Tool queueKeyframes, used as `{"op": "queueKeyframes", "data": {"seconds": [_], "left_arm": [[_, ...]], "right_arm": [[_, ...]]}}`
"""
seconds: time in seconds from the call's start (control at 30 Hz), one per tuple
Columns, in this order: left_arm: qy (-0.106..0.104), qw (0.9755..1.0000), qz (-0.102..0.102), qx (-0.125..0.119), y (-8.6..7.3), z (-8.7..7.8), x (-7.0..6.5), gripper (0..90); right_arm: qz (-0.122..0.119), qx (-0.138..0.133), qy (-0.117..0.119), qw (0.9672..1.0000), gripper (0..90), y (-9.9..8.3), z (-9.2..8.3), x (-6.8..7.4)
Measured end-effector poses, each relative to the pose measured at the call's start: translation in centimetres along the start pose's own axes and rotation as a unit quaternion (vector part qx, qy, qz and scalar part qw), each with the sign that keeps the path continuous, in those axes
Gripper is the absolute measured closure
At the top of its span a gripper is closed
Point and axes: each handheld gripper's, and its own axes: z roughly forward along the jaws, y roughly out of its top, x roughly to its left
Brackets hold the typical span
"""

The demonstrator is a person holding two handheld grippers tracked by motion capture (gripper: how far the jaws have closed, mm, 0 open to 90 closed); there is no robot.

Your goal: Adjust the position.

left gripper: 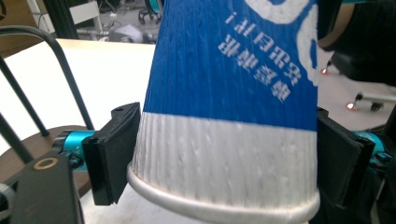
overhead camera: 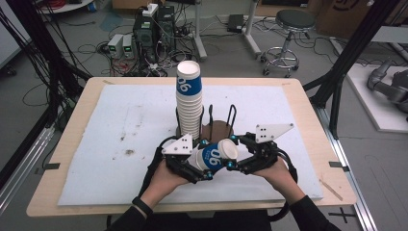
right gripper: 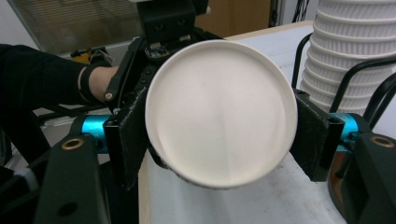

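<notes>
A blue and white paper cup [overhead camera: 215, 156] lies on its side in the air between my two grippers, just above the white mat. My left gripper [overhead camera: 206, 160] is shut on its white rim end; in the left gripper view both pads press the cup [left gripper: 224, 140] near the rolled rim, around my left gripper [left gripper: 227, 161]. My right gripper [overhead camera: 232, 152] is shut on the other end. In the right gripper view the cup's round white base [right gripper: 219, 112] faces the camera between the pads of my right gripper [right gripper: 223, 135].
A tall stack of upturned matching cups [overhead camera: 188, 96] stands in a black wire holder with a brown round base [overhead camera: 219, 129] just behind the grippers. A white mat [overhead camera: 120, 134] covers the wooden table [overhead camera: 308, 120]. A stool [overhead camera: 288, 29] and computer gear stand on the floor beyond.
</notes>
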Motion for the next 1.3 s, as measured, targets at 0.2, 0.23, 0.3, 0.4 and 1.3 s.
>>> {"op": "queueKeyframes", "data": {"seconds": [0.2, 0.23, 0.3, 0.4, 1.3], "left_arm": [[0.004, 0.9974, 0.030, 0.065, 0.8, -0.3, -0.1, 19.4], [0.004, 0.9940, 0.044, 0.100, 1.1, -0.1, -0.1, 19.4], [0.007, 0.9921, 0.051, 0.114, 1.2, 0.0, -0.3, 19.6], [0.010, 0.9889, 0.066, 0.133, 1.3, 0.3, -0.5, 19.6], [-0.020, 0.9994, 0.006, -0.028, 1.1, -1.3, 0.1, 18.4]], "right_arm": [[-0.010, 0.034, -0.007, 0.9993, 22.2, 0.3, -0.2, -0.2], [-0.026, 0.056, -0.017, 0.9980, 22.0, 0.6, -0.1, 0.1], [-0.031, 0.067, -0.018, 0.9971, 22.0, 0.7, 0.0, 0.3], [-0.040, 0.099, -0.012, 0.9942, 22.5, 0.8, 0.6, 0.7], [-0.004, 0.017, 0.040, 0.9991, 29.7, -0.1, -0.9, -0.8]]}}
